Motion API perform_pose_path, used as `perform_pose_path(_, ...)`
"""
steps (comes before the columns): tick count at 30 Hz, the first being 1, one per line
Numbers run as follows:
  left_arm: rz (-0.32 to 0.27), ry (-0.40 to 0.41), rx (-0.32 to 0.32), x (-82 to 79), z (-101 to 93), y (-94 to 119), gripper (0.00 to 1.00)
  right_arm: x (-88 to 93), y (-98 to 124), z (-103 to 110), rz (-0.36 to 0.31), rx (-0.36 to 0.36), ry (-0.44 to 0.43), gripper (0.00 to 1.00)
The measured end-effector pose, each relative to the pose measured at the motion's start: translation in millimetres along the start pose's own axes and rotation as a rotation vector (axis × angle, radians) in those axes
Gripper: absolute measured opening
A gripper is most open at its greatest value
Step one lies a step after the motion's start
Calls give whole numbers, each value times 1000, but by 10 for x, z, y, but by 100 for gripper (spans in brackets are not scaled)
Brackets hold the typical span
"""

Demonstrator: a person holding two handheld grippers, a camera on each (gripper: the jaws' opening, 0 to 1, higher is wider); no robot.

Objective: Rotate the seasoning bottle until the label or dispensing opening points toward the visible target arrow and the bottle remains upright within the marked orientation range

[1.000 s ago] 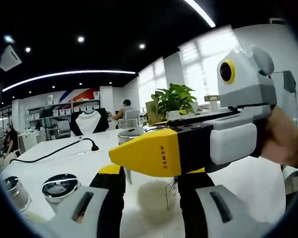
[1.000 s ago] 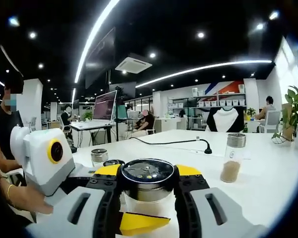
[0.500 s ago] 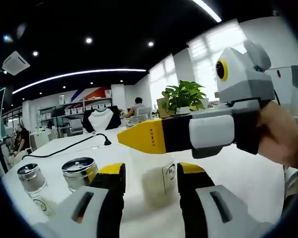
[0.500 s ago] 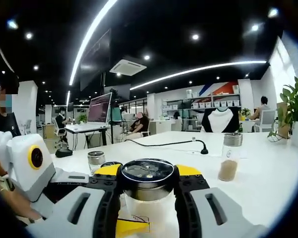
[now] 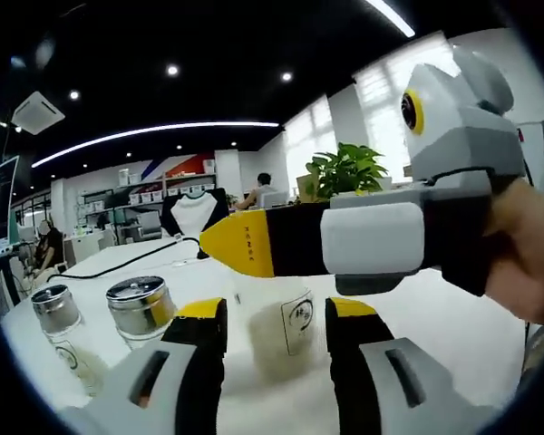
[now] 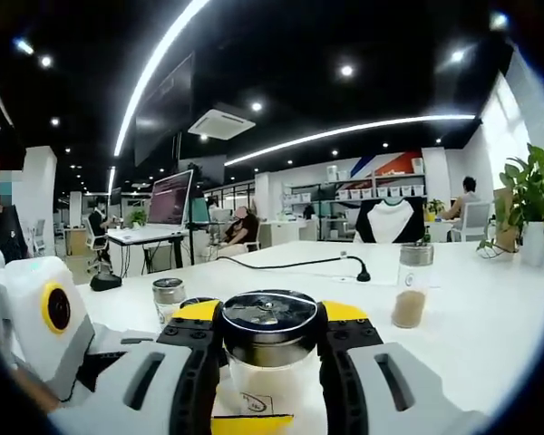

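Observation:
A clear glass seasoning bottle [image 5: 276, 331] with pale powder and a small label stands upright on the white table [image 5: 453, 340]. My right gripper [image 6: 267, 313] is shut on the bottle's steel lid [image 6: 267, 317]. In the left gripper view the right gripper [image 5: 240, 243] reaches in from the right and hides the bottle's top. My left gripper [image 5: 276, 313] is open, its jaws standing either side of the glass body with a thin gap. In the right gripper view the left gripper [image 6: 254, 423] shows low at the left, with its yellow tip by the bottle's base.
Two steel-lidded shakers [image 5: 54, 313] [image 5: 140, 308] stand to the left of my left gripper. A small shaker [image 6: 169, 294] and a tall bottle of brown powder [image 6: 410, 290] stand farther out on the table [image 6: 490, 349]. A black cable [image 6: 290, 265] crosses the back. A person [image 6: 0, 222] stands at the left.
The right gripper has turned with the lid, so the background slid left in its view. The bottle's label has shifted between the left jaws. The left gripper shows farther left and smaller.

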State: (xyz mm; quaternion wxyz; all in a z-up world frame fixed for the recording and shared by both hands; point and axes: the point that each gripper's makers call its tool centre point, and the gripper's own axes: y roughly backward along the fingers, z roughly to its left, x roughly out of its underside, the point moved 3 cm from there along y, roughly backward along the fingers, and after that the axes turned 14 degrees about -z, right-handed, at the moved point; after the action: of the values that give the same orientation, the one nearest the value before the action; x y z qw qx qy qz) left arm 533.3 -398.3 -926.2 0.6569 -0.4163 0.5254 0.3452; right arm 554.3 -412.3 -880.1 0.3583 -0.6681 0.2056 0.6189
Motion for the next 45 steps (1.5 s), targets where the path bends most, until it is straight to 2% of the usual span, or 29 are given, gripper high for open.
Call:
perform_pose_path(2,-1,-1,-26,4,13,-13,46,-1,5,8,-2,10,2,39)
perform_pose_path(7,3,14,-32,29,0,-34,46,0,12,22,1,23,-11,39)
perform_pose_path(15,14,27,-51,60,36,12,46,13,-5,28,-20,78,15,40)
perform_pose_path(18,20,40,-54,78,41,44,46,58,5,31,11,73,72,39)
perform_pose_path(20,25,38,-54,81,41,59,46,151,30,15,68,67,134,40)
perform_pose_path(22,21,38,-56,71,45,68,46,206,34,30,79,65,124,41)
perform_pose_path(23,31,17,-58,79,51,63,47,191,53,31,56,69,65,41)
perform_pose_path(24,31,29,-57,83,42,67,47,182,57,35,52,63,47,43)
perform_pose_path(26,29,50,-55,78,35,63,48,161,63,5,46,64,40,44)
perform_pose_path(33,34,37,-54,71,35,49,48,5,90,-32,6,61,8,44)
perform_pose_path(34,34,36,-55,76,39,50,48,-11,95,-35,4,59,10,45)
perform_pose_path(36,40,30,-53,90,38,49,48,-43,97,-36,6,30,70,45)
perform_pose_path(44,44,21,-59,87,79,57,49,-199,157,-98,-31,21,59,49)
perform_pose_path(45,43,22,-61,83,89,60,49,-211,164,-86,-27,15,93,50)
